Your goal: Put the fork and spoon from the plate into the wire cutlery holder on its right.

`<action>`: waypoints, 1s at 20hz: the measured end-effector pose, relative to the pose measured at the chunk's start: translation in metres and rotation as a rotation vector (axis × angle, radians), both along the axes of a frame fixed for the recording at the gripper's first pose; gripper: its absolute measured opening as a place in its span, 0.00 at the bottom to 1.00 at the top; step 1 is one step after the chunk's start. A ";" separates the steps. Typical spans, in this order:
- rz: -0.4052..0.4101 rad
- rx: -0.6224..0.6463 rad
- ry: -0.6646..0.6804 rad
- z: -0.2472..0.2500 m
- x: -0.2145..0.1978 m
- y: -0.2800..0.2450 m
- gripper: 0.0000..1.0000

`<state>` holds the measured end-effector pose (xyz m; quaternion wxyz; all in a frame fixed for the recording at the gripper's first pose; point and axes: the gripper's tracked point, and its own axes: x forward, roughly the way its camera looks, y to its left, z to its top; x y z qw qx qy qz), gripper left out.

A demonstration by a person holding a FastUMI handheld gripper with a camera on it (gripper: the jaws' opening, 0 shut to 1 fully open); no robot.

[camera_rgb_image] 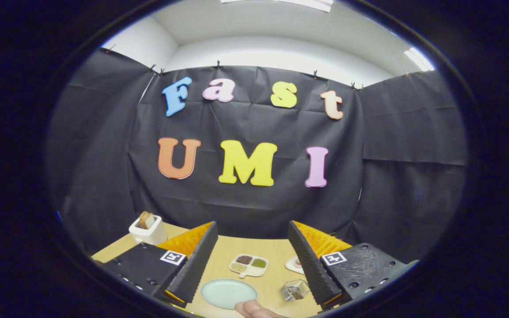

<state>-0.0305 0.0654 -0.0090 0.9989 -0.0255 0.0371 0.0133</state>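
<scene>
My gripper [252, 247] hangs above the wooden table [276, 254], fingers spread wide with nothing between them. Below the gap lies the pale green plate [228, 293]; I cannot make out the fork or spoon on it. The wire cutlery holder [295, 290] stands just right of the plate, a sectioned condiment dish [248, 265] beyond it, and a white toaster [148, 229] far left.

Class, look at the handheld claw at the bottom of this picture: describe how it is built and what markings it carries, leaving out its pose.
The claw has two wedge-shaped fingers with ridged, saw-toothed inner faces. Each sits on a blocky black textured body with screw holes, and each body carries a small square black-and-white tag. No cables show. Open, nothing between.
</scene>
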 end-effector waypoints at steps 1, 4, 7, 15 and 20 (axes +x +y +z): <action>0.006 -0.001 0.008 -0.001 -0.001 0.004 0.96; 0.005 -0.017 0.033 -0.012 -0.001 0.005 0.96; 0.002 -0.016 0.061 -0.021 -0.002 0.007 0.96; -0.046 -0.009 0.055 -0.022 -0.004 0.001 0.96; -0.060 -0.007 0.070 -0.026 -0.010 0.002 0.96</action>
